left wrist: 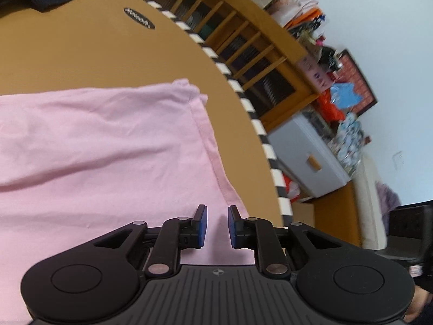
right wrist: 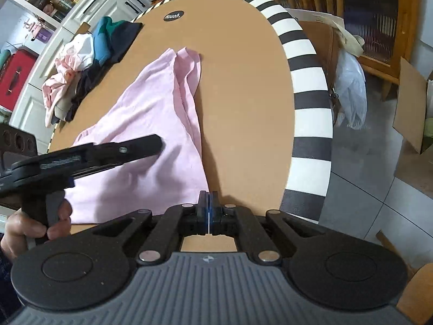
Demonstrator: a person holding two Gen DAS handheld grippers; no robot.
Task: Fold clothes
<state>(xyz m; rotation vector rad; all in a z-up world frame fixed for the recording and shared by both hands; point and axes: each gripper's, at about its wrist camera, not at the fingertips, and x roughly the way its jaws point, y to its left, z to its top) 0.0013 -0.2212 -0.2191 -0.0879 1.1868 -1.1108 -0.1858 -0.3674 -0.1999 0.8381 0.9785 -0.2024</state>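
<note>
Where left fingers (left wrist: 217,226) gape over pink garment (left wrist: 108,149), right fingers (right wrist: 208,211) pressed together, empty.

Pink garment (left wrist: 102,146) cut off at left edge.

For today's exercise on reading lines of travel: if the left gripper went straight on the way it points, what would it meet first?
Most likely the pink garment directly below and ahead of the left gripper; depth is hard to judge.
</note>
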